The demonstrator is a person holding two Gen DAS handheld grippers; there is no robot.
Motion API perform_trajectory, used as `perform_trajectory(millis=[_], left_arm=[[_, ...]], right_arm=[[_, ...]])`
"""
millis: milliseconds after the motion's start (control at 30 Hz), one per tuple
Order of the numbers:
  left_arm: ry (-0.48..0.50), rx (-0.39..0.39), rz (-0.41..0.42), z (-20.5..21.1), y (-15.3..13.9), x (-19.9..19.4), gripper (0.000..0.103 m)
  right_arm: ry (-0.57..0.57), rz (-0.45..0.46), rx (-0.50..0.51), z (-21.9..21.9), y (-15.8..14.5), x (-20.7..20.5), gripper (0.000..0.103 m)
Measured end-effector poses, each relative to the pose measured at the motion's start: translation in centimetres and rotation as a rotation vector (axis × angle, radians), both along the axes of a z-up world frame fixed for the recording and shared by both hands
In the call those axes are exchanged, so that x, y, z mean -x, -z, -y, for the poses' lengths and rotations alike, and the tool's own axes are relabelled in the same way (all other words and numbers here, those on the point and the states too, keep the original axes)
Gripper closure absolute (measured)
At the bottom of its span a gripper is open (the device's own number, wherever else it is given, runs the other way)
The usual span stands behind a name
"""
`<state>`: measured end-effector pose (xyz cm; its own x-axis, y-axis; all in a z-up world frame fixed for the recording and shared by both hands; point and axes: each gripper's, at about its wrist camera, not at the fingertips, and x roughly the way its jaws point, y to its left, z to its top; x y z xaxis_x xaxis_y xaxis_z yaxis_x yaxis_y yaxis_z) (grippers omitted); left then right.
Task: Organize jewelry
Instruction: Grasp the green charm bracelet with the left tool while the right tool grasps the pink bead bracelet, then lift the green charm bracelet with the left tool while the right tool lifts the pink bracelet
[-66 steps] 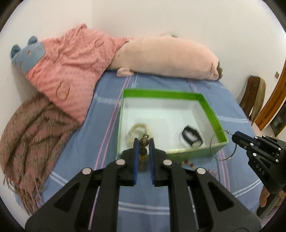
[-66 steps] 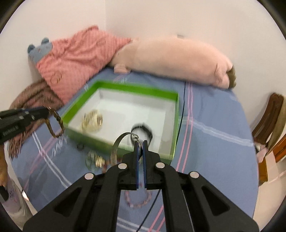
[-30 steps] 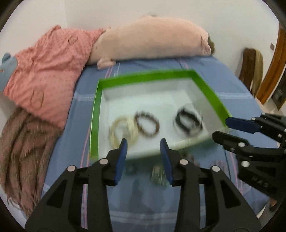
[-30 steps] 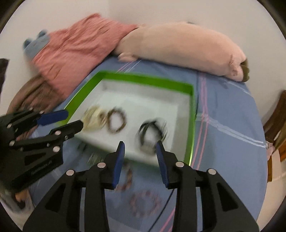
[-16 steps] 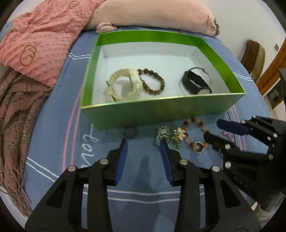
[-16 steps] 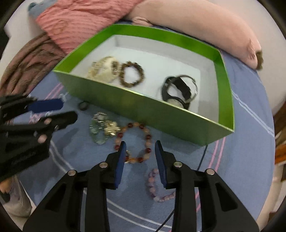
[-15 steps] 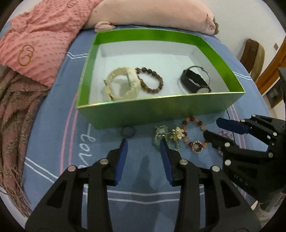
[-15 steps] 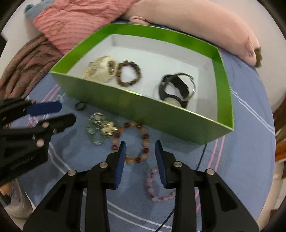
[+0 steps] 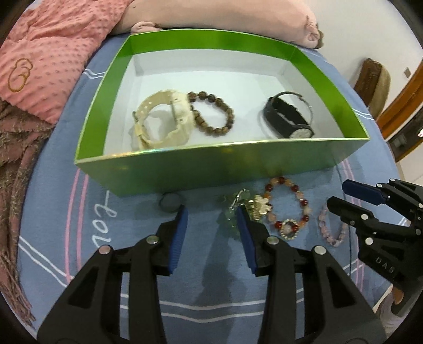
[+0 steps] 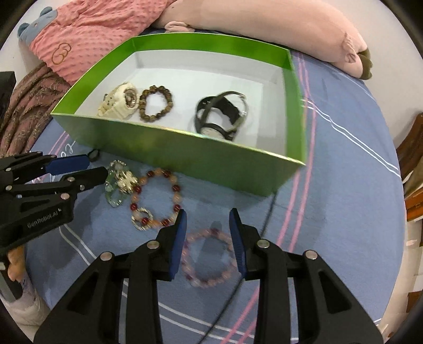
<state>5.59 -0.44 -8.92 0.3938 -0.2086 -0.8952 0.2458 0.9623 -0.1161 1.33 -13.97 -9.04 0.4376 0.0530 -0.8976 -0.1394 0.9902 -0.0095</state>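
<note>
A green box [image 9: 169, 176] [image 10: 185, 156] on the bed holds a cream watch [image 9: 161, 121] [image 10: 119, 104], a brown bead bracelet [image 9: 212, 113] [image 10: 156, 103] and a black watch [image 9: 289, 119] [image 10: 220, 116] with a thin silver ring. In front of it lie a green and gold trinket [image 9: 238, 211] [image 10: 120, 184], a red and peach bead bracelet [image 9: 286, 207] [image 10: 156, 201], a pink bead bracelet [image 9: 331, 225] [image 10: 208, 258] and a small dark ring [image 9: 170, 202] [image 10: 93, 154]. My left gripper [image 9: 211, 215] [image 10: 87, 168] is open, low beside the trinket. My right gripper [image 10: 207, 219] [image 9: 343, 195] is open over the pink bracelet.
A pink plush pillow [image 9: 224, 16] [image 10: 264, 23] and a pink dotted cushion [image 9: 47, 53] [image 10: 100, 26] lie behind the box. A brown fringed blanket [image 9: 13, 164] [image 10: 23, 105] lies left. A black cable [image 10: 238, 285] runs under my right gripper. A wooden chair [image 9: 370, 76] stands at the bed's right.
Both grippers let the brown bracelet and the silver ring go into the box, then opened. They have come down in front of the box, towards the loose jewellery.
</note>
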Motion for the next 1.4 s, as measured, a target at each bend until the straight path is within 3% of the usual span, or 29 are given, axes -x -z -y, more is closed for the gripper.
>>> perform_trajectory(millis=[200, 367, 500, 700, 833, 933, 967, 1000, 1067, 1167, 1400], left_arm=[[0.009, 0.048, 0.017, -0.2, -1.0, 0.2, 0.056], [0.023, 0.018, 0.013, 0.8, -0.5, -0.1, 0.053], [0.024, 0.005, -0.025, 1.0, 0.8, -0.5, 0.072], [0.015, 0.018, -0.030, 0.6, 1.2, -0.7, 0.086], [-0.010, 0.002, -0.010, 0.9, 1.2, -0.2, 0.086], [-0.032, -0.024, 0.010, 1.2, 1.2, 0.5, 0.086], [-0.034, -0.033, 0.017, 1.4, 1.2, 0.6, 0.087], [-0.036, -0.041, 0.026, 1.5, 1.2, 0.8, 0.089], [-0.046, -0.048, 0.038, 1.6, 1.3, 1.0, 0.090], [-0.058, -0.069, 0.051, 1.6, 1.2, 1.3, 0.091], [-0.064, -0.047, 0.098, 0.8, -0.6, 2.9, 0.092]], right_arm=[[0.015, -0.037, 0.026, 1.5, 0.9, 1.2, 0.069], [0.031, -0.055, 0.015, 2.1, 1.6, 1.2, 0.069], [0.027, -0.057, 0.014, 2.0, 1.7, 1.3, 0.069], [0.031, -0.062, 0.018, 2.4, 2.2, 1.2, 0.069], [0.031, -0.054, 0.017, 2.4, 2.4, 1.1, 0.069], [0.012, -0.035, 0.070, 1.7, 2.5, 1.5, 0.069], [0.002, -0.028, 0.082, 1.2, 2.5, 1.7, 0.072], [-0.012, -0.027, 0.082, 0.5, 2.6, 2.0, 0.085], [-0.035, -0.021, 0.105, -0.8, 2.7, 2.5, 0.094], [-0.052, 0.002, 0.152, -2.0, 2.8, 2.8, 0.094], [-0.046, 0.014, 0.110, -2.9, 2.3, 3.0, 0.096]])
